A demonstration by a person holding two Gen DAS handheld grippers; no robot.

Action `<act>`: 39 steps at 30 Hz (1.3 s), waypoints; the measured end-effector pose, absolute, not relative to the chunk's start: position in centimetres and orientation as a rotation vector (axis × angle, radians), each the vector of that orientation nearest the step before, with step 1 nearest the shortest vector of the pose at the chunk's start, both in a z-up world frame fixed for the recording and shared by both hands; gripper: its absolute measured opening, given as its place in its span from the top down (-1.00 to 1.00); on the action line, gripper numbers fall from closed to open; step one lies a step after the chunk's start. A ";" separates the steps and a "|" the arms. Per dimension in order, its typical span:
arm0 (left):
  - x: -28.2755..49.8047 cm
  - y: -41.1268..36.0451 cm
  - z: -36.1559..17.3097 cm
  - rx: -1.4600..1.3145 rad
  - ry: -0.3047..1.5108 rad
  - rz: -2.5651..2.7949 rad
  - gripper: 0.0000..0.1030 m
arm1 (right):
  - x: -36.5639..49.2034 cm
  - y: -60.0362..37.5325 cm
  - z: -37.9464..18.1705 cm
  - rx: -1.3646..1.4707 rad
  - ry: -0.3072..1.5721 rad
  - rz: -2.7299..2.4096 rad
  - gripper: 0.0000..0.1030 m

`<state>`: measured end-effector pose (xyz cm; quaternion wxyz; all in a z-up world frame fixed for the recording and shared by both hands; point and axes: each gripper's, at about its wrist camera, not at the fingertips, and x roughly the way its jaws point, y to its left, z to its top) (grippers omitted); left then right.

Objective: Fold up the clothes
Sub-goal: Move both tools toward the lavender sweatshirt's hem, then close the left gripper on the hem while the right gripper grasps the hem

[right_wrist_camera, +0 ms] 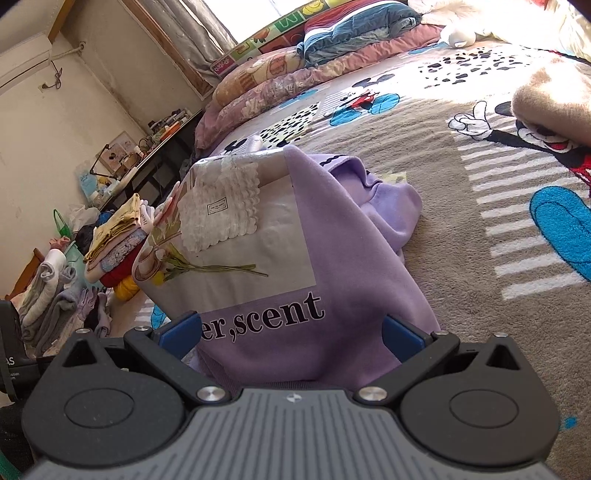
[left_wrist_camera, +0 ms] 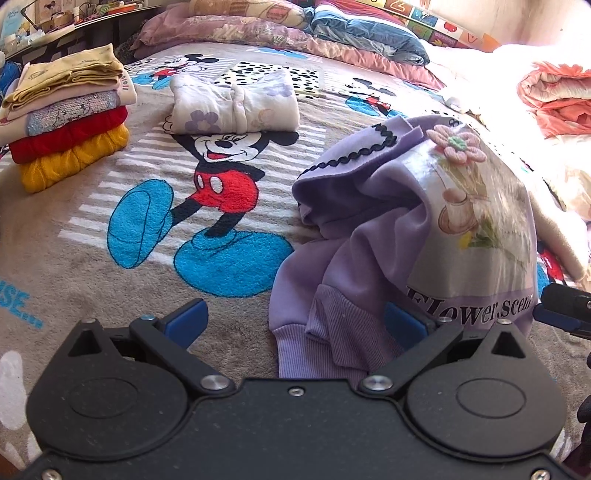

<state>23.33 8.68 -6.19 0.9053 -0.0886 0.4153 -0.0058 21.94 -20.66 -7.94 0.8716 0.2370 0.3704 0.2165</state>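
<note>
A lilac sweatshirt (left_wrist_camera: 373,221) with a flower print and the words "Flower, scent" lies bunched in a hump on the Mickey Mouse blanket (left_wrist_camera: 155,269). My left gripper (left_wrist_camera: 293,323) is open; its fingers straddle a ribbed cuff and the left edge of the hem. At the right edge of the left wrist view, the tip of the other gripper (left_wrist_camera: 563,312) sits by the hem. In the right wrist view, the right gripper (right_wrist_camera: 291,336) is open, with the sweatshirt (right_wrist_camera: 332,251) hem lying between its blue pads (right_wrist_camera: 402,339).
A stack of folded clothes (left_wrist_camera: 70,114) stands at the far left, a folded white floral garment (left_wrist_camera: 236,103) behind it. Quilts and pillows (left_wrist_camera: 258,26) line the bed head. Orange bedding (left_wrist_camera: 554,99) and a cream garment (left_wrist_camera: 554,229) lie right. A loose clothes pile (right_wrist_camera: 55,295) sits beside the bed.
</note>
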 end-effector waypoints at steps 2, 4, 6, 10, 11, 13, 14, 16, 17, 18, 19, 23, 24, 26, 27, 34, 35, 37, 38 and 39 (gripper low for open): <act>24.1 9.2 -5.9 -0.211 0.856 -0.038 -1.00 | 22.6 -21.1 -7.8 0.522 0.766 0.471 -1.00; 24.9 9.6 -5.7 -0.234 0.852 -0.060 -1.00 | 23.3 -21.6 -7.8 0.546 0.768 0.490 -1.00; 25.8 10.1 -5.5 -0.253 0.850 -0.069 -1.00 | 24.3 -22.0 -7.6 0.569 0.784 0.514 -1.00; 27.4 11.2 -5.5 -0.320 0.848 -0.103 -1.00 | 25.6 -23.0 -6.9 0.583 0.769 0.555 -1.00; 27.8 11.6 -5.5 -0.340 0.847 -0.114 -1.00 | 26.0 -23.3 -6.7 0.590 0.766 0.569 -1.00; 28.5 12.2 -5.6 -0.397 0.845 -0.174 -1.00 | 27.0 -24.0 -6.4 0.607 0.762 0.569 -1.00; 28.7 12.4 -5.6 -0.417 0.841 -0.191 -1.00 | 27.5 -24.4 -6.2 0.616 0.760 0.570 -1.00; 29.2 12.9 -5.7 -0.449 0.816 -0.222 -1.00 | 28.6 -25.1 -6.0 0.640 0.758 0.571 -1.00; 29.6 13.2 -5.7 -0.465 0.812 -0.243 -1.00 | 29.3 -25.3 -5.9 0.641 0.759 0.576 -1.00; 30.0 13.5 -5.7 -0.477 0.817 -0.251 -1.00 | 29.9 -25.6 -5.8 0.642 0.760 0.580 -1.00; 30.5 13.8 -5.7 -0.490 0.821 -0.259 -1.00 | 30.7 -25.7 -5.8 0.634 0.762 0.576 -1.00; 32.2 15.2 -5.6 -0.555 0.831 -0.301 -1.00 | 33.8 -26.2 -6.2 0.620 0.780 0.572 -1.00; 32.6 15.6 -5.5 -0.583 0.827 -0.318 -1.00 | 34.6 -26.2 -6.4 0.620 0.791 0.574 -1.00; 33.3 16.3 -5.3 -0.620 0.819 -0.335 -1.00 | 36.2 -26.3 -6.7 0.623 0.808 0.578 -1.00; 33.8 16.5 -5.2 -0.626 0.814 -0.342 -1.00 | 36.8 -26.4 -6.9 0.631 0.810 0.585 -1.00; 38.2 16.7 -7.4 -0.680 0.867 -0.401 -0.99 | 41.8 -26.2 -9.2 0.705 0.849 0.611 -1.00; 38.8 16.8 -8.0 -0.701 0.880 -0.409 -0.99 | 42.4 -26.0 -9.6 0.709 0.854 0.609 -1.00; 40.0 17.0 -9.3 -0.743 0.906 -0.425 -0.99 | 43.4 -25.7 -10.2 0.702 0.863 0.596 -1.00; 40.5 17.1 -10.0 -0.764 0.919 -0.433 -0.99 | 43.9 -25.4 -10.5 0.692 0.871 0.601 -1.00; 41.1 17.2 -10.6 -0.785 0.932 -0.441 -0.99 | 44.5 -25.1 -10.9 0.682 0.879 0.606 -1.00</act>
